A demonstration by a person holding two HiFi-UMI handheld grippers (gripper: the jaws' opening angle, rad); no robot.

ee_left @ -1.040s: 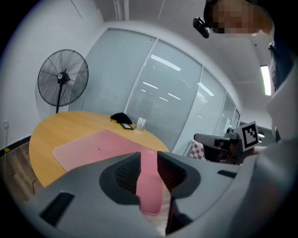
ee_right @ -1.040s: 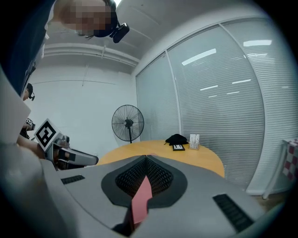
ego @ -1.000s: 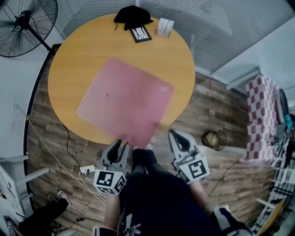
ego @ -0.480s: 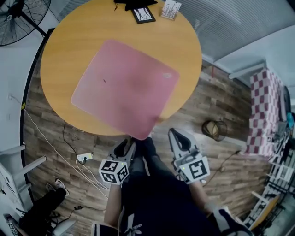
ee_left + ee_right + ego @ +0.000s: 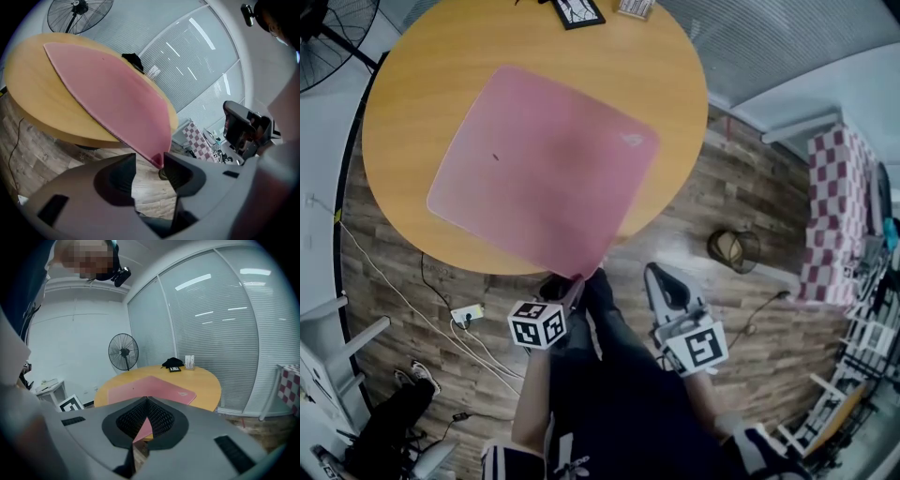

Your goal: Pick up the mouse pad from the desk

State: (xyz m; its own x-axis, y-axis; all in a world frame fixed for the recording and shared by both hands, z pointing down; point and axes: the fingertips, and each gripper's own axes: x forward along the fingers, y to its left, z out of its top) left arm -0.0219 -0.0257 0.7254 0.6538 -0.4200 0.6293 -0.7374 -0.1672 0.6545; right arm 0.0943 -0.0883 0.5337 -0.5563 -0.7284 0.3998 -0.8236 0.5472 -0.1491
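The left gripper [image 5: 149, 161] is held with its jaws apart, these having just been opening, and the near corner of the pink mouse pad [image 5: 112, 89] is seen between them, close beside one jaw and not pinched. That corner is carried out past the edge of the round wooden desk [image 5: 42, 108], while the rest of the pad is laid flat on the desktop. In the head view the left gripper [image 5: 572, 289] is found just below the near edge of the desk [image 5: 412, 112], at the overhanging corner of the mouse pad [image 5: 544, 159]. The right gripper [image 5: 146, 399] is kept closed, its jaw tips met and nothing caught between them; in the head view the right gripper [image 5: 656, 277] is held off the desk, over the wood floor. A standing fan [image 5: 123, 352] is seen beyond the desk, and a wastebasket [image 5: 733, 251] is set on the floor to the right.
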